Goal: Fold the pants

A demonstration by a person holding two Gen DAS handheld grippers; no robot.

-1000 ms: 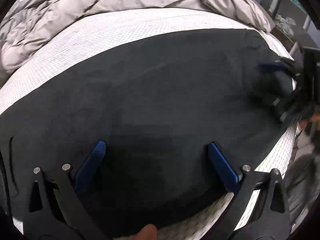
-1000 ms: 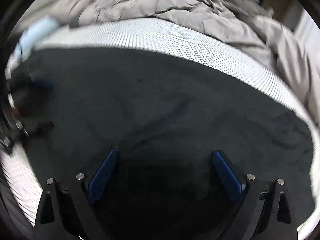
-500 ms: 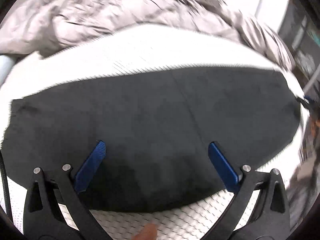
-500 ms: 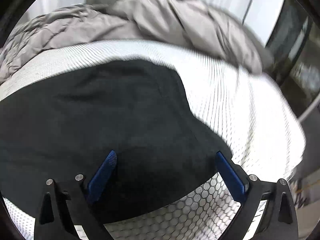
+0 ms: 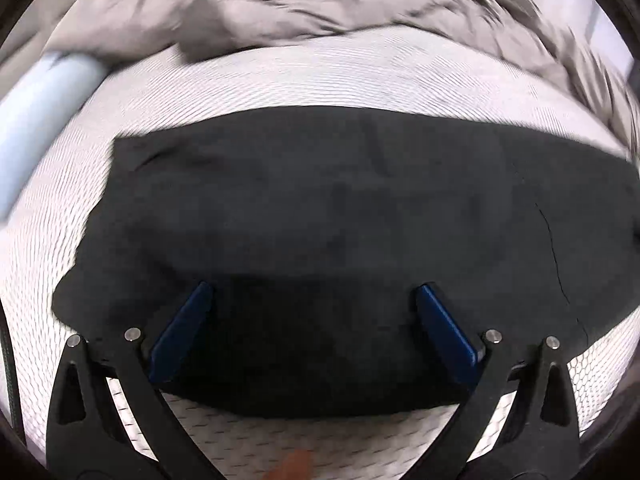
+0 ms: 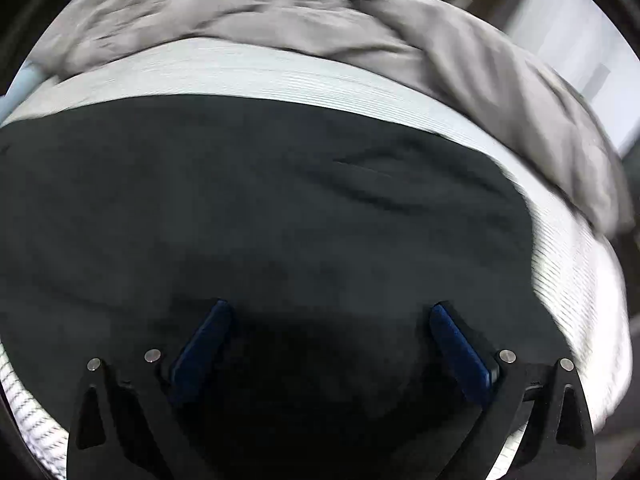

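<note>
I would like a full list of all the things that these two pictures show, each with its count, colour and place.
pants: one, black, spread flat on the mattress, under both claws.
mattress: one, white with a mesh pattern, under the pants.
duvet: one, grey, crumpled along the far side of the mattress.
tube-like object: one, pale blue, blurred, at the far left.
left claw: one, black with blue pads, open above the pants.
right claw: one, black with blue pads, open above the pants.

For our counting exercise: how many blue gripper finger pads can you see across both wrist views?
4. Left gripper: one blue pad on each side, both over the black pants. Right gripper: two more, likewise spread wide over the pants. None seems hidden.
</note>
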